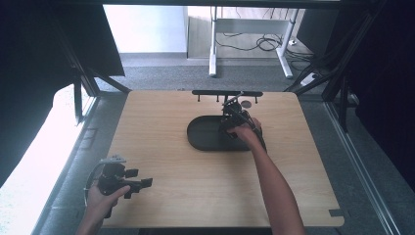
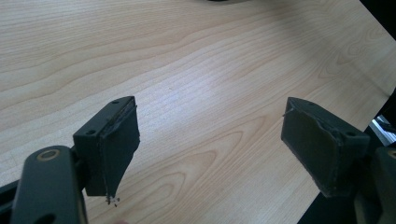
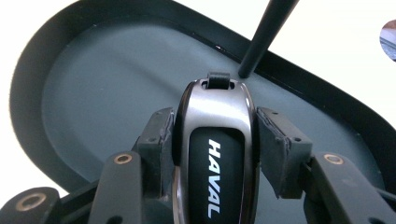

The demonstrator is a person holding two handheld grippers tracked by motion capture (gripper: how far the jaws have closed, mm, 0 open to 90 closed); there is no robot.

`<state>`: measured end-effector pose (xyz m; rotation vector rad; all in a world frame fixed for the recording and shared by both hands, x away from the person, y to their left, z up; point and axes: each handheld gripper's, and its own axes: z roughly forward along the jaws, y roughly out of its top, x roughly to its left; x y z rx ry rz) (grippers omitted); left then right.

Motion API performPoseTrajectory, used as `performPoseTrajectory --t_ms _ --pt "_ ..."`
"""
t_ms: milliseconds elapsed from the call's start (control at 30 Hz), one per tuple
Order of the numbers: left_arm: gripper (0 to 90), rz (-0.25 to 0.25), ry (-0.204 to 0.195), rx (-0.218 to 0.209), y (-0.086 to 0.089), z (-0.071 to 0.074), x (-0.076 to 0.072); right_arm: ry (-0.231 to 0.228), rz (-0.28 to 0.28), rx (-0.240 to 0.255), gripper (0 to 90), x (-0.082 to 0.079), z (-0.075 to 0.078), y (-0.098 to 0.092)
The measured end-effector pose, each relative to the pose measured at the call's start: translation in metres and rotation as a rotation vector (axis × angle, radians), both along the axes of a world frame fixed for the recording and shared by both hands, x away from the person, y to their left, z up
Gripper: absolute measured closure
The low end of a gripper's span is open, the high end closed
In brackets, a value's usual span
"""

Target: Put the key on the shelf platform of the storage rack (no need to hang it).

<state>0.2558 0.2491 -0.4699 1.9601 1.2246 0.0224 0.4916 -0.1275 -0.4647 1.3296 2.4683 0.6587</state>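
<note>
A black and silver car key fob (image 3: 215,149) with white lettering sits clamped between the pads of my right gripper (image 3: 215,140), which hangs just over the floor of a black oval tray (image 3: 93,93). A black strap (image 3: 266,35) rises from the fob's loop. In the high view that right gripper (image 1: 234,120) is over the right end of the tray (image 1: 203,134). My left gripper (image 1: 139,183) rests near the table's front left corner, jaws wide apart with only bare wood between them (image 2: 210,140).
A black rail with several hooks (image 1: 226,93) lies along the table's far edge, with a small round tag (image 1: 246,104) beside it. The light wooden table (image 1: 171,196) is bordered by dark frame posts. A desk frame and cables stand on the floor beyond.
</note>
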Motion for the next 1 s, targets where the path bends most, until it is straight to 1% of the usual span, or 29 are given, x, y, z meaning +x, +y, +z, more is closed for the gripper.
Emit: performPoseTrajectory --t_ms 33,67,133,400,600,633,700,800,867,967,1000 --pt "19.6 0.000 0.000 0.000 0.000 0.000 0.000 0.000 0.000 0.000 49.6 0.000 0.000 0.000" --pt "19.6 0.000 0.000 0.000 0.000 0.000 0.000 0.011 -0.007 0.000 49.6 0.000 -0.002 0.000" --pt "19.5 0.001 0.001 0.000 0.000 0.000 0.000 0.006 -0.010 -0.015 49.6 -0.001 -0.005 0.001" --pt "19.5 0.001 0.002 0.002 -0.001 -0.001 0.000 0.002 -0.007 -0.011 49.5 -0.002 -0.007 0.002" --pt "19.6 -0.002 0.000 0.002 -0.001 -0.001 0.000 0.003 0.004 -0.039 49.5 -0.004 -0.012 0.003" --pt "19.5 -0.001 0.000 0.002 -0.001 -0.001 0.000 0.009 0.015 -0.043 49.5 -0.004 -0.015 0.005" --pt "19.6 0.002 0.001 0.001 -0.001 0.000 0.000 0.013 0.016 -0.047 49.5 -0.004 -0.015 0.005" --pt "19.6 0.001 0.001 0.001 -0.001 -0.001 0.000 0.019 0.028 -0.075 49.4 -0.004 -0.021 0.009" --pt "19.5 0.000 0.002 0.001 -0.001 -0.001 0.000 0.019 0.034 -0.084 49.4 -0.004 -0.023 0.009" --pt "19.5 0.000 0.002 0.002 -0.001 -0.001 0.000 0.026 0.039 -0.083 49.4 -0.003 -0.025 0.010" --pt "19.6 -0.001 0.002 0.000 0.000 0.000 0.000 0.040 0.043 -0.089 49.3 -0.003 -0.028 0.010"
